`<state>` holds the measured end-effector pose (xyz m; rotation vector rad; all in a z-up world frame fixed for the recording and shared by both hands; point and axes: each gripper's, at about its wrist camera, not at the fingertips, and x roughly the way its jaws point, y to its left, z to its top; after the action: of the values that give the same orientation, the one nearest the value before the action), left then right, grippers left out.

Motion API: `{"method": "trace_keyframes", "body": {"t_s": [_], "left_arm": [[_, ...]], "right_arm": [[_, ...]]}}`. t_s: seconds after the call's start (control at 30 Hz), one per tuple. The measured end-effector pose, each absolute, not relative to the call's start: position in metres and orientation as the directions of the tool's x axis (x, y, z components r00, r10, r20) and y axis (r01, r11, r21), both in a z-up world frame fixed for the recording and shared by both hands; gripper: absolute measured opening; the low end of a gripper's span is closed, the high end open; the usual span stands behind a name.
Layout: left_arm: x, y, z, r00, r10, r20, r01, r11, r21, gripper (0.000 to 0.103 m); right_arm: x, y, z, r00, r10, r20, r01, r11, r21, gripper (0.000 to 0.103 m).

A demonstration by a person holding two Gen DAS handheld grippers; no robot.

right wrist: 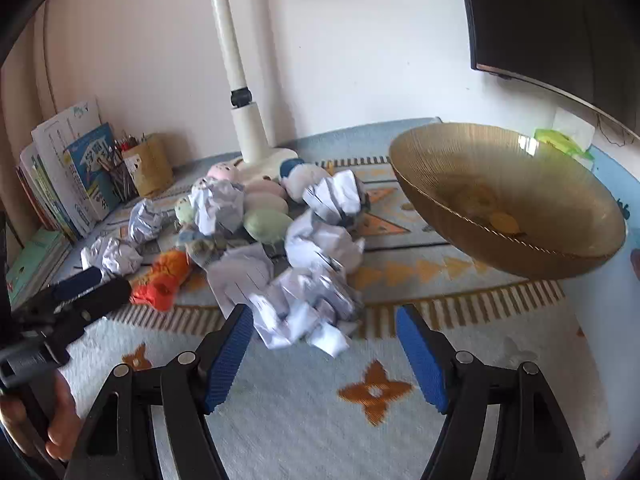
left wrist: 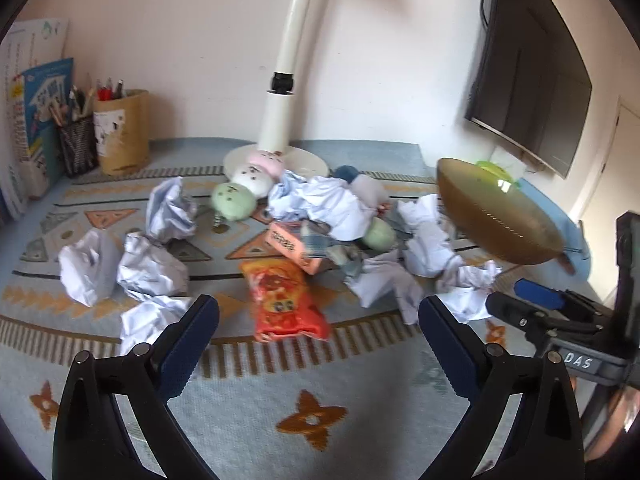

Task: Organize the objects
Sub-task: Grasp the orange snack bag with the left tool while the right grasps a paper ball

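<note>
Right gripper (right wrist: 324,344) and left gripper (left wrist: 318,332) both hang spread and empty before the crumpled paper (right wrist: 304,304) heaped beside the amber bowl (right wrist: 508,200); a careless grab may scatter neighbouring wads.

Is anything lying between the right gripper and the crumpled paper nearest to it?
Nothing visible. The right gripper is open, and the nearest crumpled paper lies just ahead of its fingertips with only bare rug between them. The amber bowl stands off to the right.

Left gripper (left wrist: 318,324) and right gripper (right wrist: 324,330) both gape, side by side.
</note>
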<state>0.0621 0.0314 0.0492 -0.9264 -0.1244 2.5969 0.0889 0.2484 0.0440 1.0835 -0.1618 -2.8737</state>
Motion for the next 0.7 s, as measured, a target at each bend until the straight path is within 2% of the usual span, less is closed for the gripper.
{"method": "trace_keyframes", "body": {"t_s": [0.13, 0.2, 0.27, 0.43, 0.47, 0.5, 0.53, 0.57, 0.63, 0.7], "left_arm": [[0.047, 0.041, 0.044, -0.682, 0.337, -0.649, -0.289, -0.939, -0.184, 0.096], [0.034, 0.041, 0.033, -0.64, 0.341, -0.689, -0.278, -0.938, -0.206, 0.087], [0.025, 0.043, 0.025, -0.616, 0.321, -0.72, -0.262, -0.945, -0.197, 0.085], [0.014, 0.045, 0.017, -0.59, 0.281, -0.757, -0.226, -0.957, -0.18, 0.072], [0.012, 0.045, 0.015, -0.584, 0.277, -0.763, -0.22, -0.959, -0.179, 0.062], [0.013, 0.046, 0.014, -0.578, 0.281, -0.766, -0.227, -0.957, -0.181, 0.05], [0.013, 0.046, 0.014, -0.578, 0.281, -0.766, -0.234, -0.957, -0.175, 0.045], [0.014, 0.048, 0.014, -0.583, 0.27, -0.766, -0.236, -0.959, -0.158, 0.043], [0.016, 0.05, 0.016, -0.59, 0.265, -0.763, -0.244, -0.959, -0.144, 0.038], [0.021, 0.048, 0.019, -0.591, 0.277, -0.758, -0.25, -0.956, -0.154, 0.037]], "right_arm": [[0.088, 0.25, 0.043, -0.73, -0.122, -0.672, 0.063, -0.992, 0.112, 0.073], [0.082, 0.245, 0.04, -0.707, -0.151, -0.691, 0.088, -0.988, 0.126, 0.073], [0.07, 0.237, 0.035, -0.673, -0.174, -0.719, 0.098, -0.984, 0.147, 0.073], [0.05, 0.218, 0.025, -0.639, -0.096, -0.763, 0.089, -0.995, 0.051, 0.073], [0.046, 0.214, 0.025, -0.639, -0.088, -0.764, 0.095, -0.995, 0.035, 0.073], [0.044, 0.212, 0.026, -0.644, -0.086, -0.76, 0.104, -0.994, 0.025, 0.069], [0.044, 0.209, 0.028, -0.655, -0.09, -0.75, 0.12, -0.993, 0.014, 0.064], [0.047, 0.208, 0.028, -0.659, -0.095, -0.746, 0.127, -0.992, 0.014, 0.063], [0.051, 0.208, 0.03, -0.67, -0.104, -0.735, 0.138, -0.99, 0.015, 0.053], [0.055, 0.21, 0.033, -0.676, -0.137, -0.724, 0.151, -0.987, 0.045, 0.052]]}}
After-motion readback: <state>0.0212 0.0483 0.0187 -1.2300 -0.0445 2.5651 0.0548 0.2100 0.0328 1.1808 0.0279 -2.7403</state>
